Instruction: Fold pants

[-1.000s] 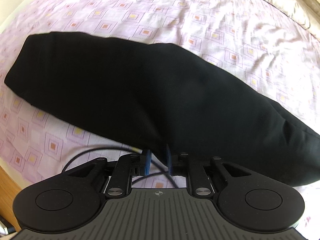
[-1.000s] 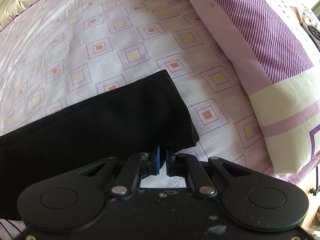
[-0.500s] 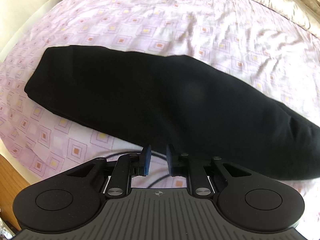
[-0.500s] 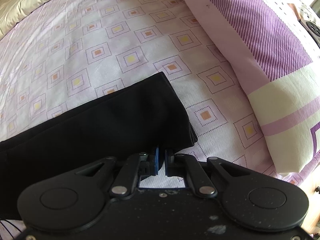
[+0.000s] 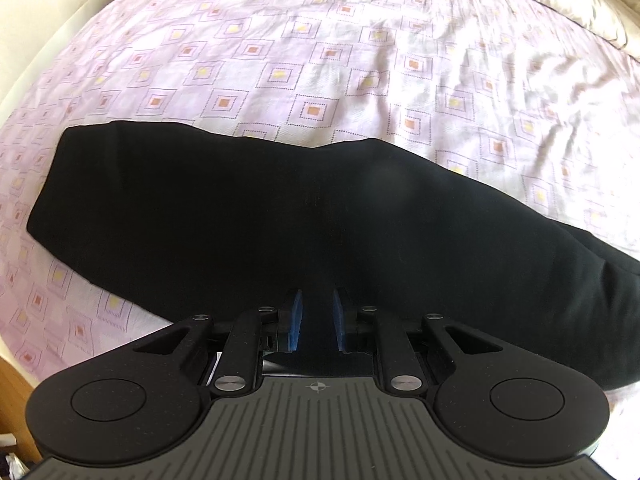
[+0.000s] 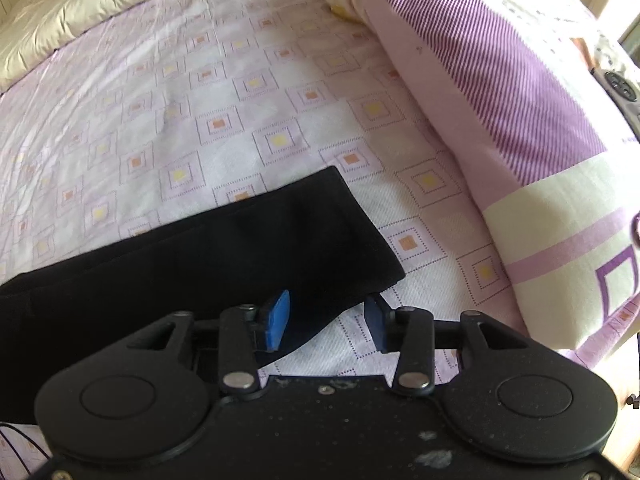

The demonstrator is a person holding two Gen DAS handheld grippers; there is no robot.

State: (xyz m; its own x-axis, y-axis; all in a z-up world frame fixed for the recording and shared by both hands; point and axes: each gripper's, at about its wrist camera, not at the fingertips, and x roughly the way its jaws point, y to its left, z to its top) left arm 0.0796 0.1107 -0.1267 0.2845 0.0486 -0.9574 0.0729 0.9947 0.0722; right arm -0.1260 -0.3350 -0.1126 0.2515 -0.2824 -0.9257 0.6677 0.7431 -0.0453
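While the black pants lie as one long, already doubled band across the patterned bedsheet, filling the middle of the left wrist view from left edge to right edge, the step in hand appears to be the release between folds. The right gripper has just been opening: its blue pads stand apart over the hem corner at lower centre, with cloth beneath them but not pinched. The left gripper shows a narrow gap between its pads over the band's near edge; dark cloth fills that gap, and whether it is clamped cannot be told. The next move probably calls for a fresh grasp at one end, carrying it lengthwise onto the other. Room for this lies in the bare sheet of the upper frame; the striped pillow at upper right, near the hem, and the bed edge at lower left bound the sweep.
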